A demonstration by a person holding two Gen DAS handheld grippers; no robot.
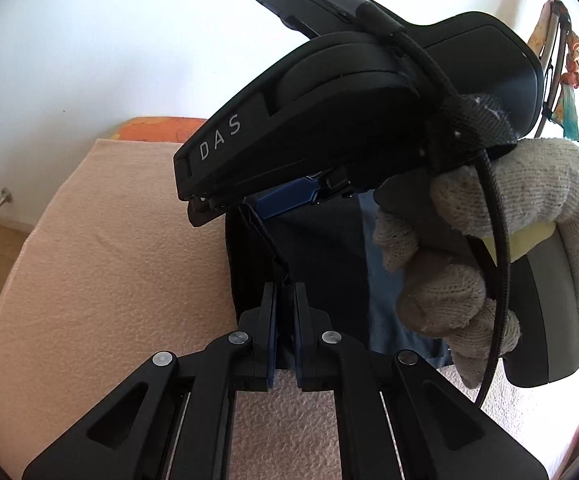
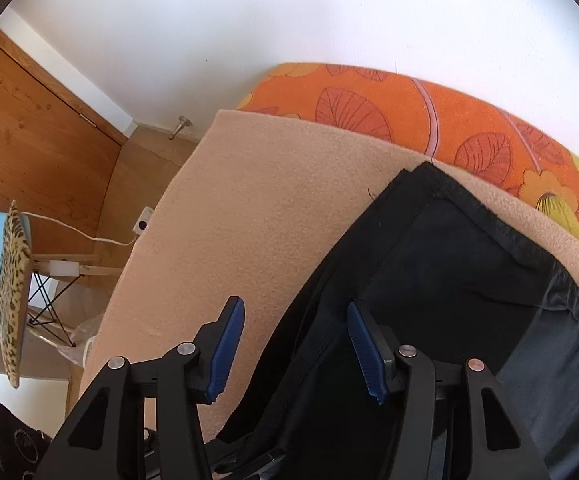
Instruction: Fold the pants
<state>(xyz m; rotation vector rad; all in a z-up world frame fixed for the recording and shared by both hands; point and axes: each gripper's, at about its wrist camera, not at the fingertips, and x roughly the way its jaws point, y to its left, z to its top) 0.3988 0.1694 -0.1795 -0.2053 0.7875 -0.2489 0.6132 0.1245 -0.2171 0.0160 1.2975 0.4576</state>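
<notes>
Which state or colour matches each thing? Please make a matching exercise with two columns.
1. left gripper
2. right gripper
3. blanket
4. mattress cover

a. orange with a leaf pattern
b. jaws apart over the edge of the pants
c. plain peach
d. shut on dark cloth of the pants

Pairs: 1-d, 2-b, 3-c, 4-a

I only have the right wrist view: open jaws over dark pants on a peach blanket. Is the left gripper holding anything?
Observer: Yes. The left gripper is shut on a fold of the pants.
Operator: Where is my right gripper relative to it?
Observer: The right gripper sits just beyond the left one, over the same pants.
Operator: Who is holding it?
Observer: A hand in a white knit glove grips its handle.
</notes>
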